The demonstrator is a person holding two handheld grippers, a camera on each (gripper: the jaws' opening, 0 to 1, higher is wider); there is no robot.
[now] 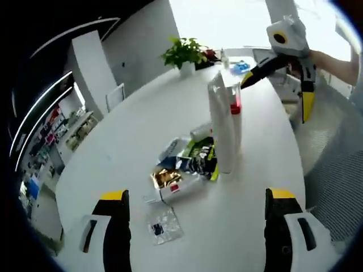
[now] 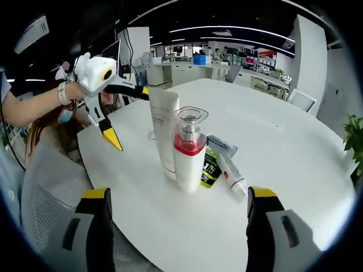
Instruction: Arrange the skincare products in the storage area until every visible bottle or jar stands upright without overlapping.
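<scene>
Left gripper view looks across the white round counter [image 1: 142, 130] at the skincare products gathered near its middle. Going left to right: a small clear sachet [image 1: 163, 225] lies flat nearest the camera; a white tube [image 1: 180, 190] lies on its side beside it, its long axis running left to right with the cap end toward the left; a dark green-and-black pack [image 1: 199, 157] lies flat behind it, overlapping other flat packets; then the tall white tube [image 1: 222, 127] stands upright, with the red-banded pump bottle [image 1: 235, 113] upright just behind it and touching or nearly so. The left hand-held gripper [image 1: 195, 226] has its jaws spread wide and holds nothing. The right hand-held gripper [image 1: 281, 76] hovers at the far right edge, also spread wide and empty.

In the right gripper view the same two stand upright in the middle — tall tube [image 2: 164, 133] left, pump bottle [image 2: 189, 150] right — while the lying tube [image 2: 232, 177] points toward the near right.

Judged from this, sorting is partly done: two items stand, the rest lie overlapped. The next move likely calls for closing on the lying tube across its narrow width, then tipping it onto its cap clear of the others.
</scene>
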